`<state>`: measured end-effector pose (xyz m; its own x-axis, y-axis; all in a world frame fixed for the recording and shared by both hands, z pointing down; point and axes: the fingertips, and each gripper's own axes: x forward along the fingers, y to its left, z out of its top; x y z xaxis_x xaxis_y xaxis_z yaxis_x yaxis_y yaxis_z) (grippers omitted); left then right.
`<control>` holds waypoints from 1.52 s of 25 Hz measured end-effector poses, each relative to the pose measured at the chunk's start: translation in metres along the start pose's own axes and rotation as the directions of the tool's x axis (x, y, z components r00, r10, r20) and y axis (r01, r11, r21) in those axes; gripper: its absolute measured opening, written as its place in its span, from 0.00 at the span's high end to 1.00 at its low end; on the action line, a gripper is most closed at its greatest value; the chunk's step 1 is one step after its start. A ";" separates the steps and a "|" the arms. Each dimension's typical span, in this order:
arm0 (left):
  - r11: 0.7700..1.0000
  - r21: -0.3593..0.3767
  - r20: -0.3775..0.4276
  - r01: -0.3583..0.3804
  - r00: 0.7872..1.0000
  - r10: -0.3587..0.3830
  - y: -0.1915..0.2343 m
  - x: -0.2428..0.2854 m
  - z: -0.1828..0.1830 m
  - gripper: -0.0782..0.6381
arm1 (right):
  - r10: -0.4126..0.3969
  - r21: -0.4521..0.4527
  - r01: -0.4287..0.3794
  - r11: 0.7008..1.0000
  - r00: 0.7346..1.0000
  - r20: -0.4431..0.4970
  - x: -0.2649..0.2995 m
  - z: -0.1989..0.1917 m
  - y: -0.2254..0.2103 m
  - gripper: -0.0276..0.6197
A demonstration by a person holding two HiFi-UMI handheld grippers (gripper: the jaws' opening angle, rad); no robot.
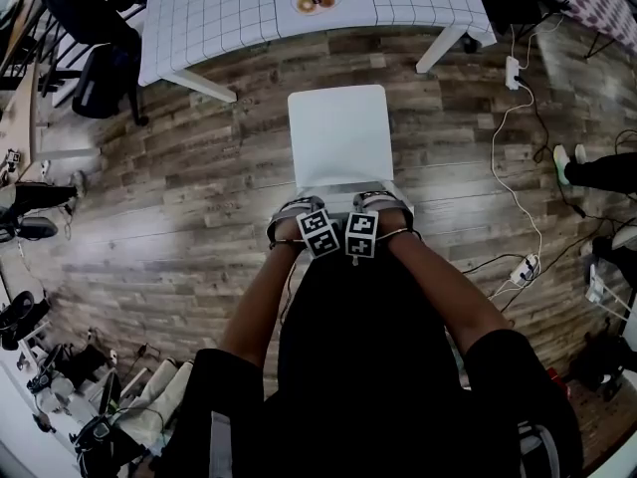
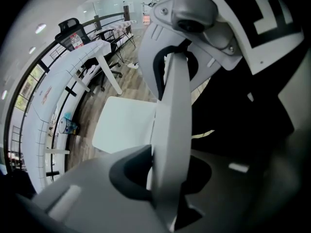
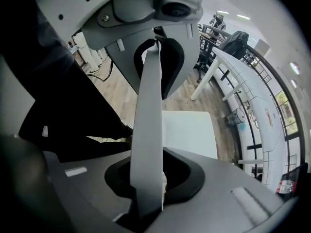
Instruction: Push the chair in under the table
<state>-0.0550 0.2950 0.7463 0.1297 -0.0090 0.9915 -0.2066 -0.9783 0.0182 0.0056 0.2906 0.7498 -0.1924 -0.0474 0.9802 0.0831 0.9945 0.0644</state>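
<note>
Chair (image 1: 338, 132) stands short of the table (image 1: 229, 18); left tongs (image 1: 299, 215) and right tongs (image 1: 383, 207) both grip its backrest.

Left tool (image 2: 167, 181) clamped on chair backrest (image 2: 175, 110); seat (image 2: 125, 125) below, table (image 2: 58, 81) beyond.

Black short-sleeved shirt (image 1: 503, 361), black clothing below it. Pale grey moulded plastic on the left gripper (image 1: 297, 217) and the right gripper (image 1: 383, 207), dark rounded recesses around the jaws, small screws in the housings, each topped by a white cube (image 1: 319, 234) with black square markers.
</note>
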 end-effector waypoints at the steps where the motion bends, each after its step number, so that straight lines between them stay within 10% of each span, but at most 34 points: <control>1: 1.000 -0.006 -0.002 0.007 1.000 -0.007 0.000 0.000 0.000 0.75 | 0.003 0.003 -0.003 1.000 1.000 -0.001 0.000 0.000 0.000 0.85; 38: 0.996 0.073 0.041 0.053 0.998 -0.056 0.153 -0.028 0.031 0.77 | 0.077 -0.001 -0.077 0.997 0.997 0.004 -0.018 -0.002 -0.160 0.84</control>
<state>-0.0599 0.1389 0.7174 0.1810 0.0374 0.9828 -0.1285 -0.9898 0.0613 -0.0018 0.1326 0.7224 -0.1892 0.0292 0.9815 0.0989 0.9950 -0.0105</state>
